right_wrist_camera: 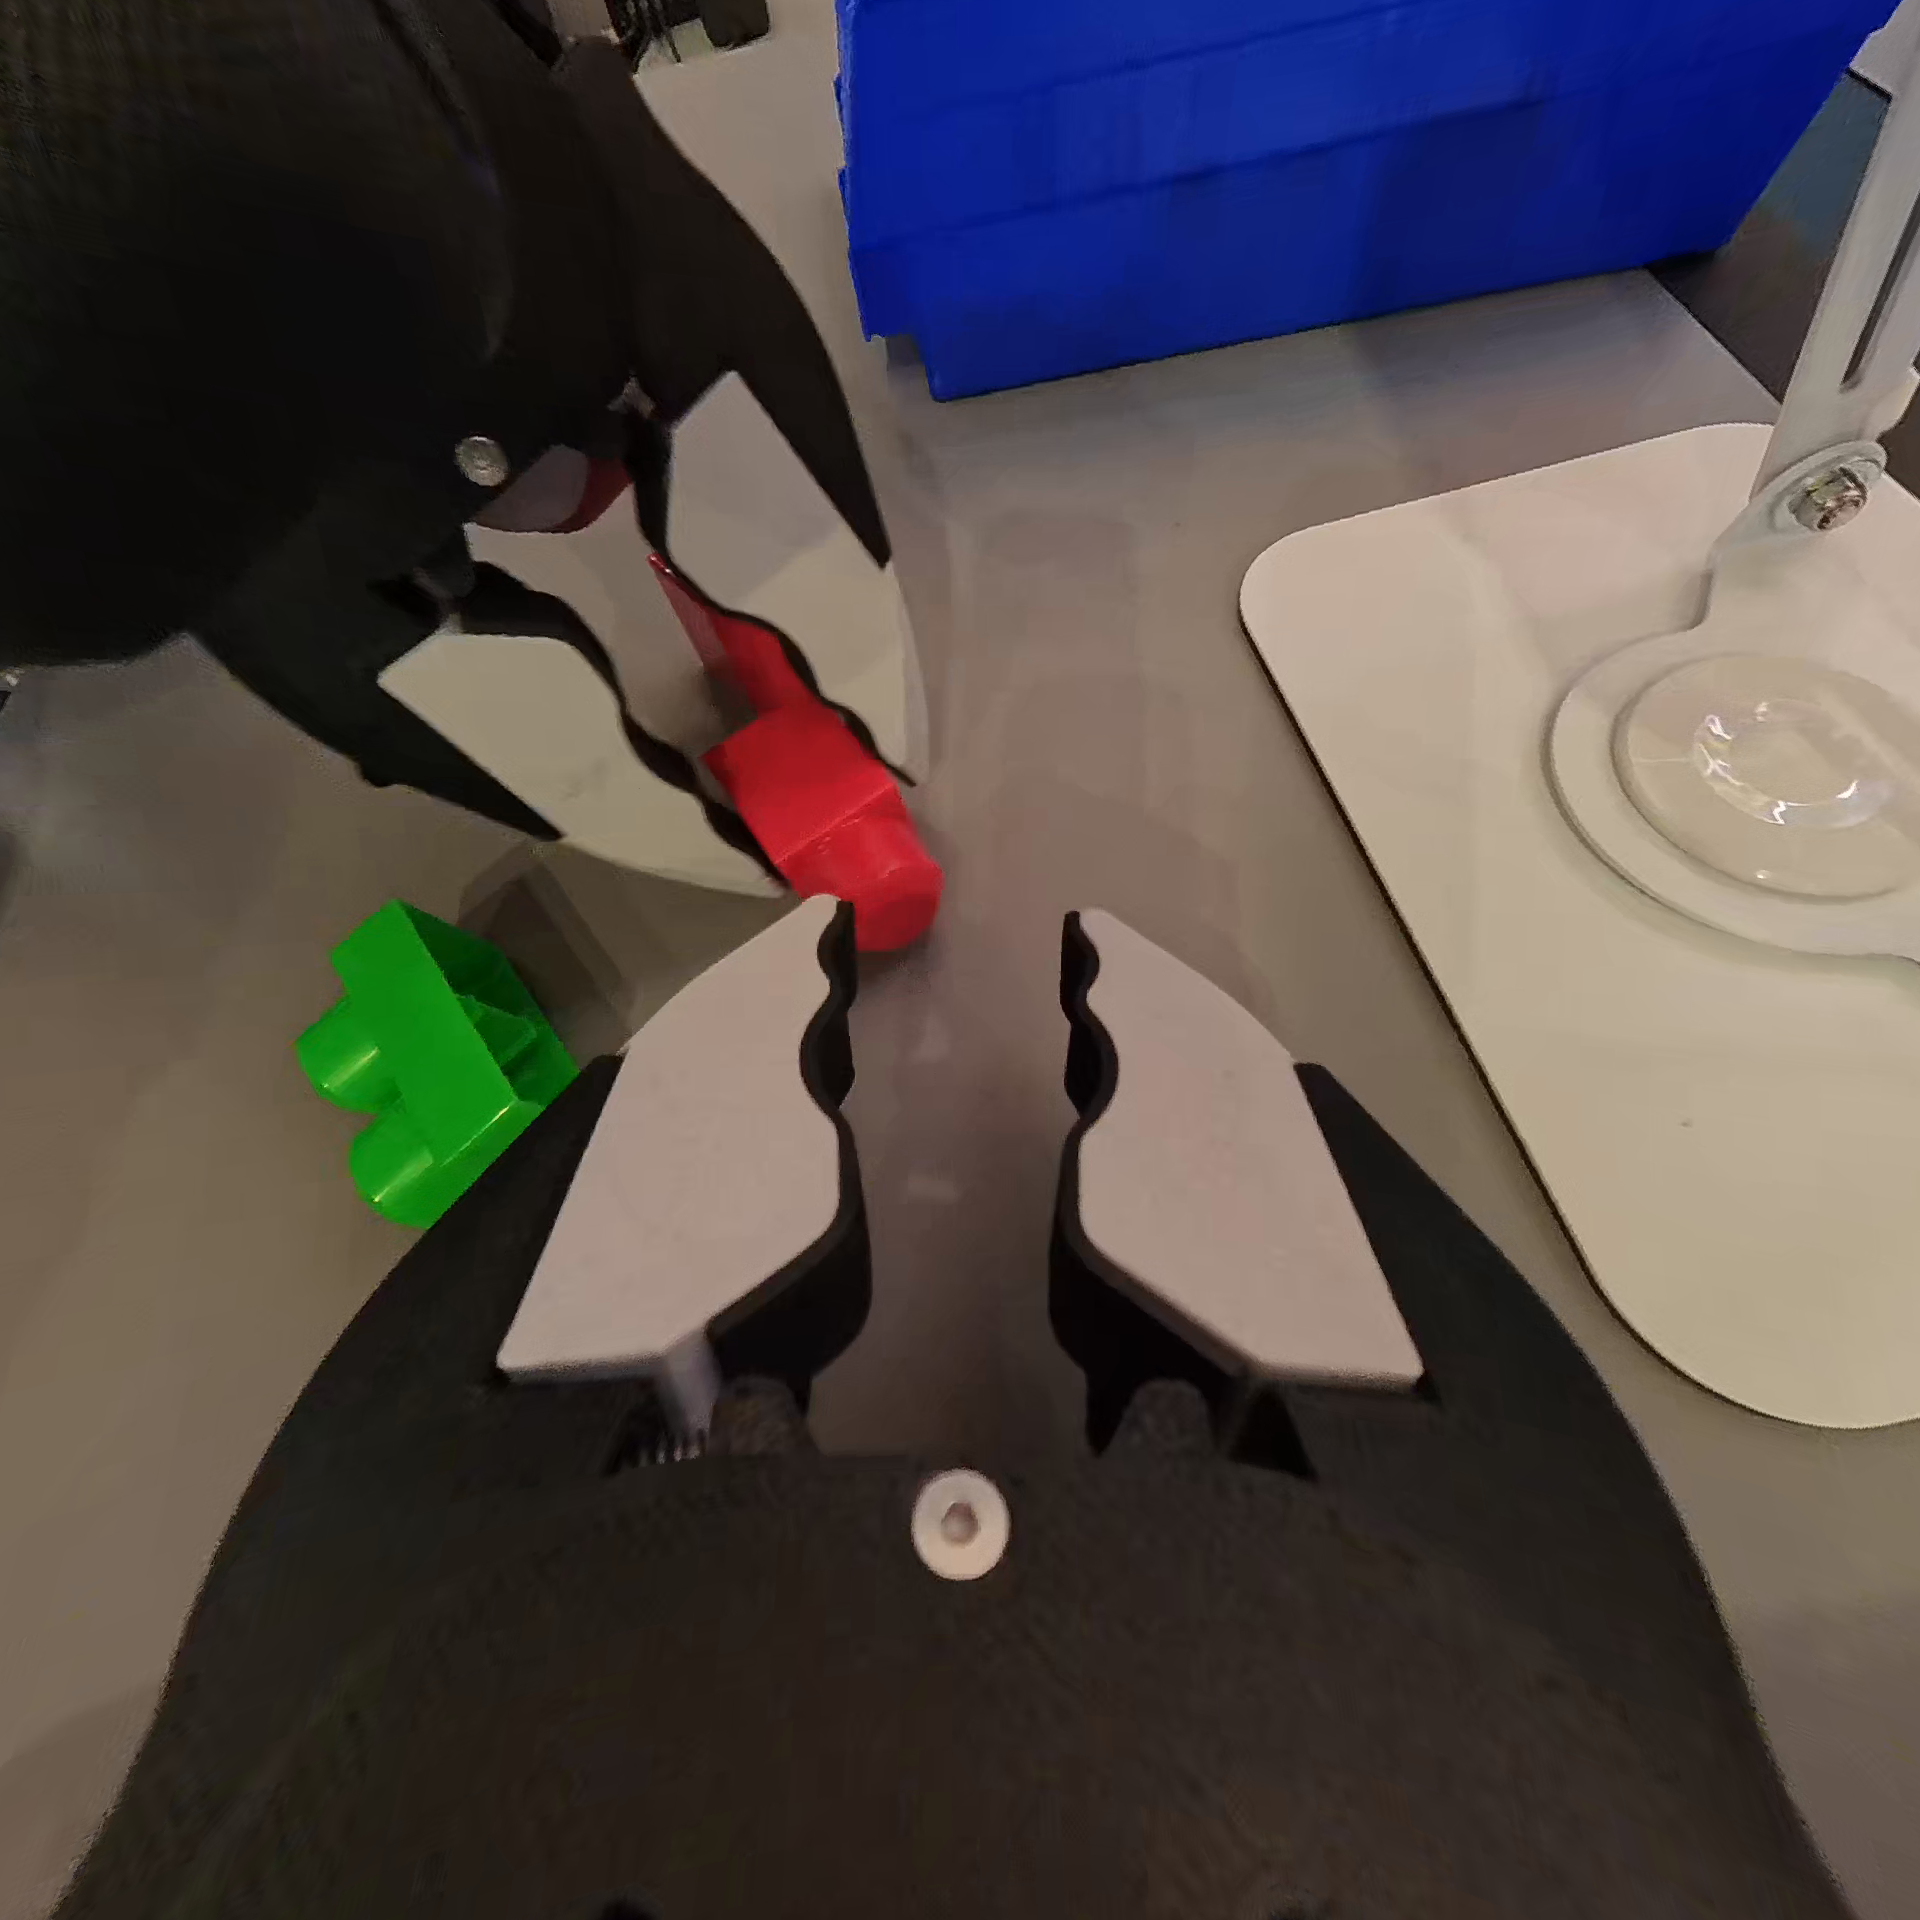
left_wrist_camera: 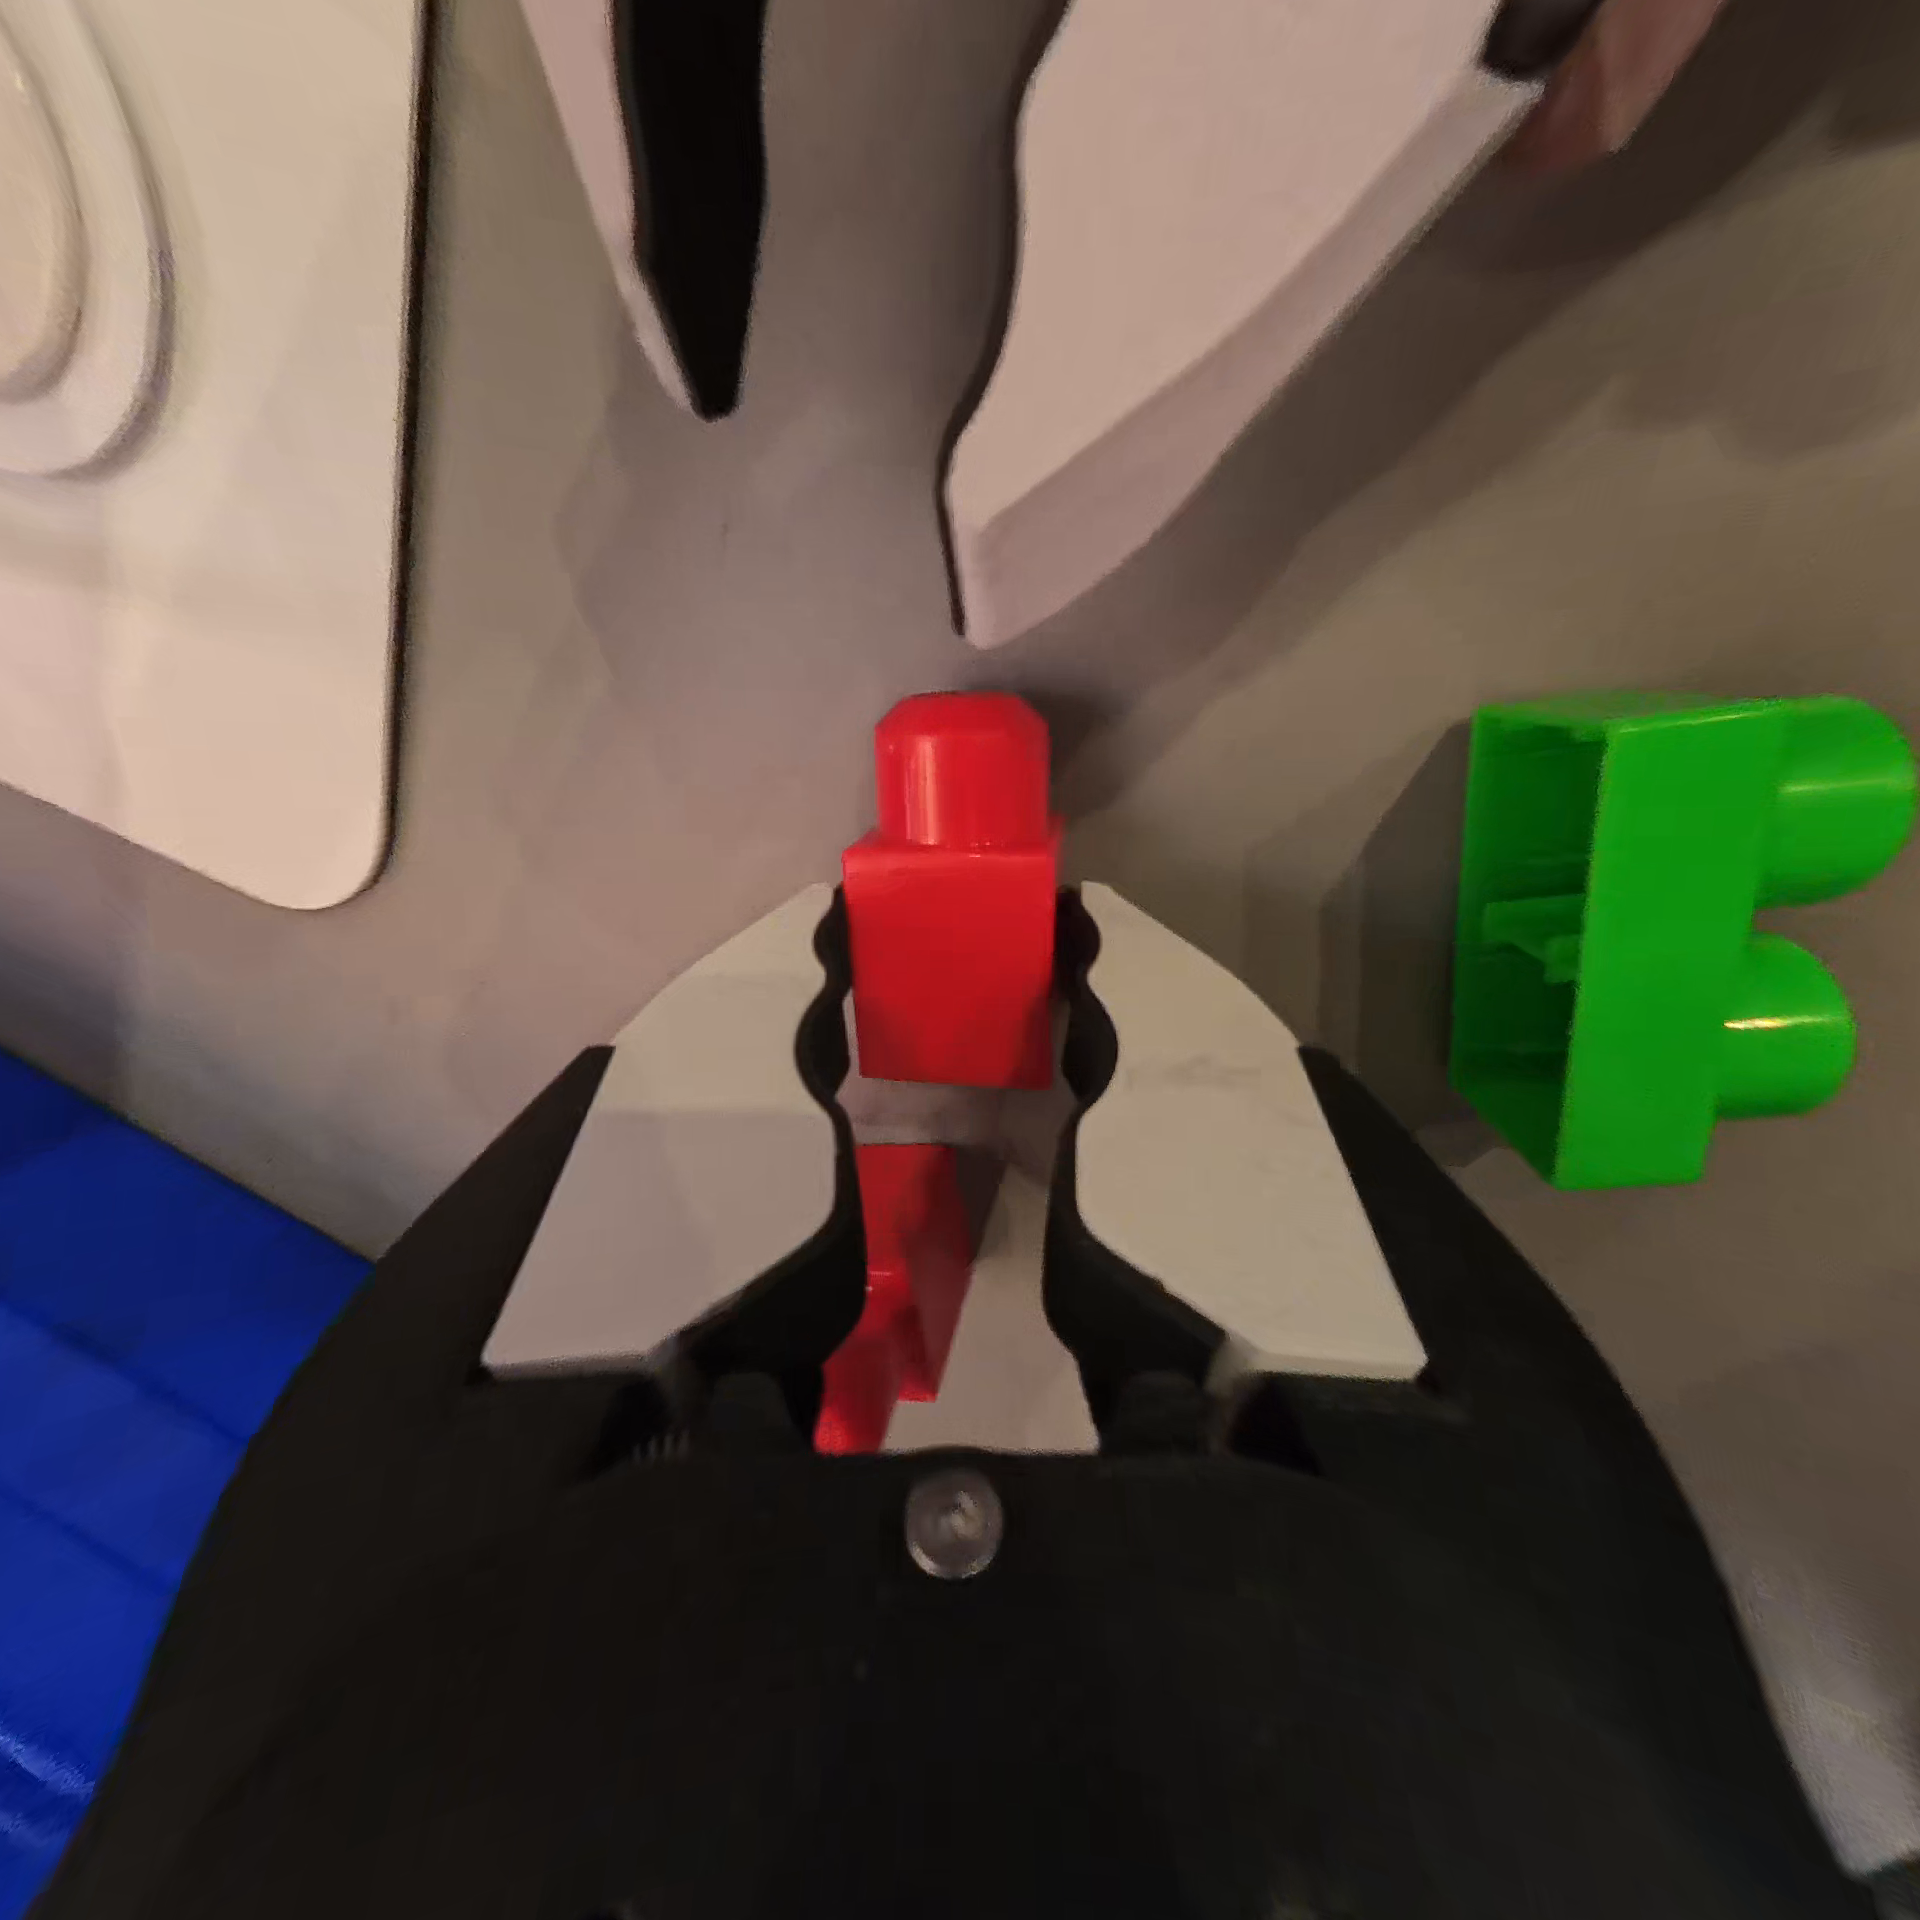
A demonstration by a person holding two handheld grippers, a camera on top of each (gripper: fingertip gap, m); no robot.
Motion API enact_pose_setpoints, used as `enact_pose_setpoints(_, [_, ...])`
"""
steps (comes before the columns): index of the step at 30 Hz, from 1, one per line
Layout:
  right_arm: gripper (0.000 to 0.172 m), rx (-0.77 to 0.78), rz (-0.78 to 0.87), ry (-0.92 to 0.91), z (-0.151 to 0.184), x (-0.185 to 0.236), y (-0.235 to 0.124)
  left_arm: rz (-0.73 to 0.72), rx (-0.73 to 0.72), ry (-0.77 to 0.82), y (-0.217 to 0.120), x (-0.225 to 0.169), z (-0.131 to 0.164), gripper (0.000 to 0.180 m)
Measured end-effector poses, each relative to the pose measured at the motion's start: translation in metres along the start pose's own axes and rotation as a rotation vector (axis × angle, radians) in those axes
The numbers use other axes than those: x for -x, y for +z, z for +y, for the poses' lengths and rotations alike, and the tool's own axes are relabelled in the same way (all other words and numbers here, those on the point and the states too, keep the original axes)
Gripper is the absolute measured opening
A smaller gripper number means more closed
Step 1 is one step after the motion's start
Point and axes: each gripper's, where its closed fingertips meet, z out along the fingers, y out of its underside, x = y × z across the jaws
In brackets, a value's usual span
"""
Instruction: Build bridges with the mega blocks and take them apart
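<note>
In the right wrist view, a bright green two-stud plastic block (right_wrist_camera: 431, 1060) lies on its side on the grey table (right_wrist_camera: 1039, 520) at lower left, joined to nothing. Above it, left of centre, the left gripper (right_wrist_camera: 805, 805) holds a small red single-stud plastic block (right_wrist_camera: 821, 821), its wavy black pads pressed on the block's two flanks and the stud pointing out past the fingertips. At centre the right gripper (right_wrist_camera: 956, 997) stands narrowly parted with only table between its fingers, the left one just beside the red stud. A blue plastic bin (right_wrist_camera: 1299, 187) fills the upper middle; a white stand base (right_wrist_camera: 1455, 935) sits at right. No bridge stands, so I judge building barely begun or dismantling almost finished.
</note>
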Motion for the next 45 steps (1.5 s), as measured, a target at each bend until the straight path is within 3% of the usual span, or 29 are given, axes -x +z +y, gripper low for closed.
enact_pose_setpoints(3, [0.039,-0.025,-0.070,-0.046,-0.004,0.013,-0.002,-0.005,-0.038,0.019,-0.004,0.001,-0.004,0.037])
enact_pose_setpoints(7, [0.039,-0.053,-0.165,-0.084,-0.009,0.031,-0.004,0.097,-0.276,-0.039,-0.034,-0.002,-0.027,0.037])
enact_pose_setpoints(12, [0.026,-0.128,-0.203,-0.146,-0.027,0.047,-0.012,0.216,-0.401,-0.072,-0.055,-0.012,-0.027,0.036])
enact_pose_setpoints(14, [0.026,-0.114,-0.218,-0.129,-0.033,0.052,-0.012,0.240,-0.431,-0.090,-0.061,-0.014,-0.022,0.037])
enact_pose_setpoints(16, [0.026,-0.032,-0.188,-0.204,-0.035,0.058,-0.008,0.161,-0.419,-0.091,-0.068,-0.006,-0.008,0.060])
enact_pose_setpoints(20, [0.026,0.133,-0.219,-0.290,-0.032,0.075,0.010,0.113,-0.446,-0.173,-0.086,-0.001,0.030,0.071])
enact_pose_setpoints(24, [0.026,0.346,-0.166,-0.405,-0.019,0.077,0.032,0.054,-0.360,-0.245,-0.070,0.005,0.076,0.085])
enact_pose_setpoints(28, [0.026,0.449,-0.122,-0.478,-0.020,0.081,0.056,0.081,-0.336,-0.297,-0.052,-0.002,0.092,0.090])
enact_pose_setpoints(32, [0.035,0.449,-0.113,-0.521,-0.030,0.083,0.065,0.074,-0.356,-0.323,-0.039,0.000,0.092,0.102])
enact_pose_setpoints(34, [0.030,0.419,-0.119,-0.485,-0.033,0.081,0.060,0.055,-0.349,-0.327,-0.033,0.004,0.093,0.109])
enact_pose_setpoints(39, [0.006,0.434,-0.175,-0.369,-0.014,0.075,0.050,0.079,-0.333,-0.307,-0.020,0.001,0.093,0.105])
enact_pose_setpoints(45, [0.000,0.465,-0.150,-0.354,-0.003,0.071,0.073,0.113,-0.348,-0.273,-0.015,0.001,0.082,0.095])
